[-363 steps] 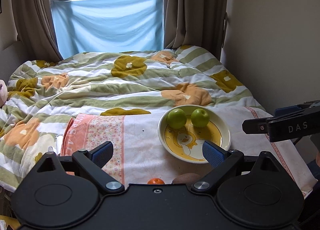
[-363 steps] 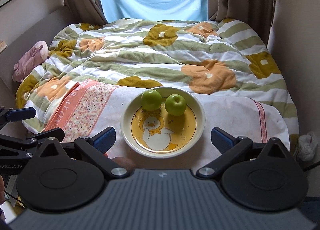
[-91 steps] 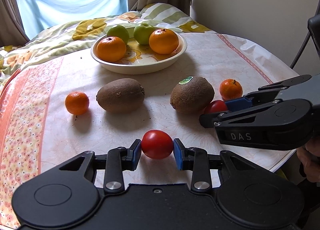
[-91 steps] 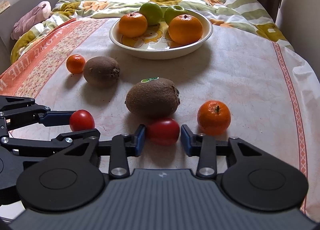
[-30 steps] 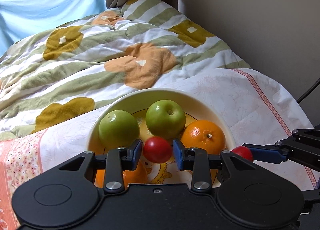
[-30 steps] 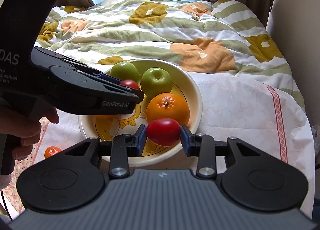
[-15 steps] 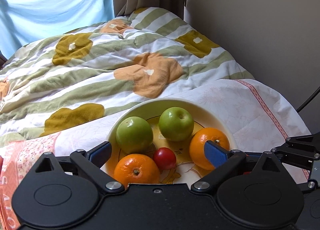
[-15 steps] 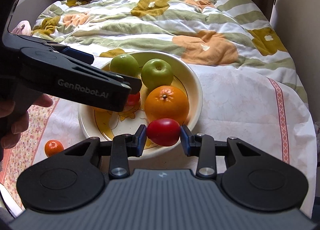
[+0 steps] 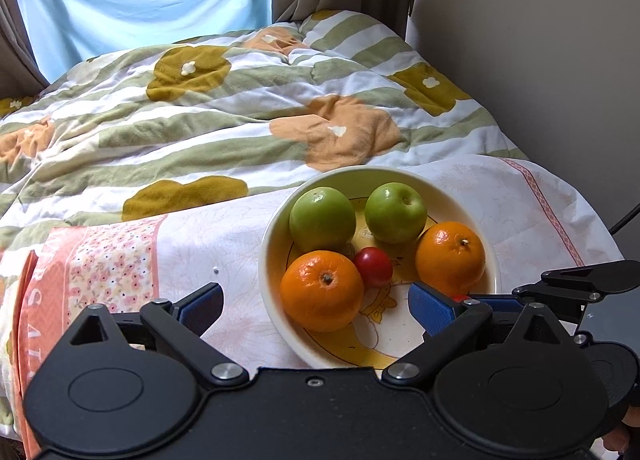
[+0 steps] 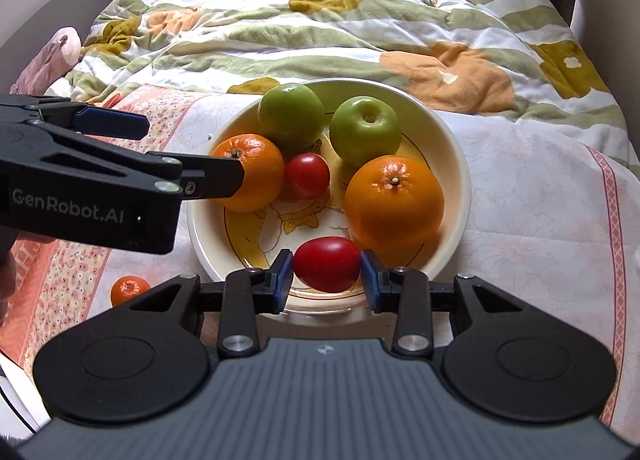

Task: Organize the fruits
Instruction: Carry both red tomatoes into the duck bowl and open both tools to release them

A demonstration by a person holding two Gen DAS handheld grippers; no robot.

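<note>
A cream bowl point(image 9: 276, 216) point(image 10: 456, 164) with a duck print holds two green apples point(image 9: 322, 219) point(image 10: 365, 131), two oranges point(image 9: 322, 290) point(image 10: 394, 200) and a small red tomato point(image 9: 373, 266) point(image 10: 307, 175). My left gripper point(image 9: 314, 306) is open and empty, above the bowl's near left rim. My right gripper point(image 10: 326, 274) is shut on a second red tomato point(image 10: 327, 264), held over the bowl's near edge. In the left wrist view only a sliver of that tomato point(image 9: 460, 297) shows behind my finger.
The bowl sits on a cloth-covered table point(image 9: 520, 212). A small mandarin point(image 10: 129, 289) lies on the cloth left of the bowl. A floral quilted bed point(image 9: 240, 108) lies beyond the table. A wall point(image 9: 540, 40) stands at the right.
My left gripper has opened, left its tomato in the bowl between the oranges, and pulled back to the left. My right gripper has moved the second tomato lower over the bowl's near edge.
</note>
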